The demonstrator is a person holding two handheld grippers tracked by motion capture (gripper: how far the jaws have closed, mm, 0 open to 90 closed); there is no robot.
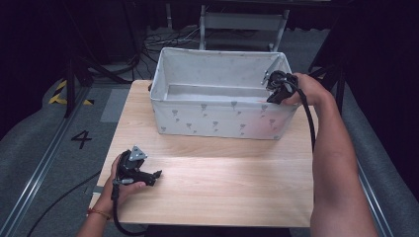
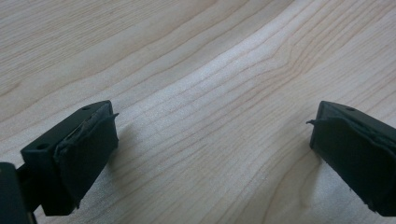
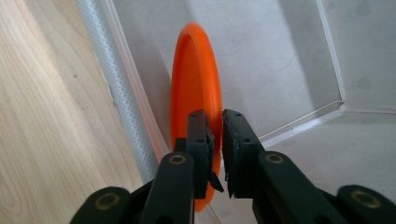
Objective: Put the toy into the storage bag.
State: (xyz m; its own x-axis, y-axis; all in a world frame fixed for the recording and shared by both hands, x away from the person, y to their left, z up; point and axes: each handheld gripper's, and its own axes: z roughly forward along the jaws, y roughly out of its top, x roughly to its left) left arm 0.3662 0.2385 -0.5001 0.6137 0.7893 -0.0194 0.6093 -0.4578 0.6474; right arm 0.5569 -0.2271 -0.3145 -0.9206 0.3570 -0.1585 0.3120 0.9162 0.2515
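Observation:
My right gripper (image 3: 215,140) is shut on the rim of an orange plate (image 3: 194,88), held on edge just inside the near wall of a white fabric bin (image 1: 217,116). From above, the right gripper (image 1: 272,89) reaches over the bin's near right corner; the plate itself is hidden there behind the wall. My left gripper (image 1: 157,175) rests low over the wooden table (image 1: 222,177) at the front left. Its jaws stand wide apart (image 2: 212,140), with only bare wood between them.
The bin stands at the far half of the table, its grey floor (image 3: 336,154) bare on the right. Cables and a metal frame (image 1: 242,22) lie on the floor beyond. The table's front edge runs close to the left hand.

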